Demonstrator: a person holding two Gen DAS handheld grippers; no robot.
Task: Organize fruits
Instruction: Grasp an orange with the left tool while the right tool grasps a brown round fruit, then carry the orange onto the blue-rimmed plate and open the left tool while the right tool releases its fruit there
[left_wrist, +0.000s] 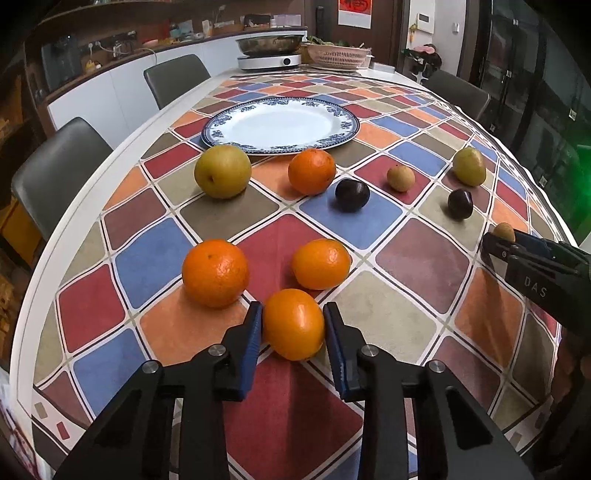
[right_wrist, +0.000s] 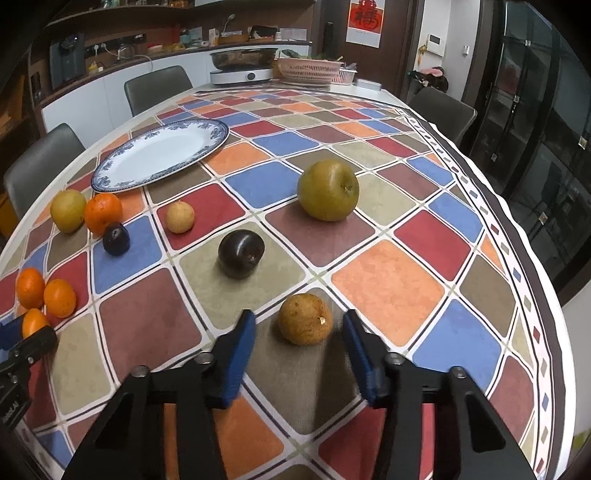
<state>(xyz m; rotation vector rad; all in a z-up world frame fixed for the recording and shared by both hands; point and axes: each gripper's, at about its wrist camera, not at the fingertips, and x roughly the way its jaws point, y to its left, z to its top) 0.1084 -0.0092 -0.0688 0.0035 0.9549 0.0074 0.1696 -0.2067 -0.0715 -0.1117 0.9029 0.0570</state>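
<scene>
My left gripper (left_wrist: 293, 319) is shut on an orange (left_wrist: 293, 325) that rests on the tablecloth; both blue pads touch its sides. Two more oranges (left_wrist: 215, 272) (left_wrist: 320, 263) lie just beyond it. My right gripper (right_wrist: 299, 325) is open around a small brown fruit (right_wrist: 304, 319) on the table, with gaps on both sides. Farther off lie a large pear (left_wrist: 222, 176), another orange (left_wrist: 311, 172), two dark plums (left_wrist: 351, 195) (right_wrist: 241, 253), a small tan fruit (right_wrist: 180, 217) and a green-brown pear (right_wrist: 328, 190). An empty blue-rimmed plate (left_wrist: 221, 122) sits behind them.
The table has a checkered cloth (left_wrist: 421, 258). An induction cooker with a pan (left_wrist: 271, 55) and a pink basket (left_wrist: 338, 55) stand at the far end. Grey chairs (left_wrist: 55, 166) line the left side. The table edge (right_wrist: 535, 295) runs close on the right.
</scene>
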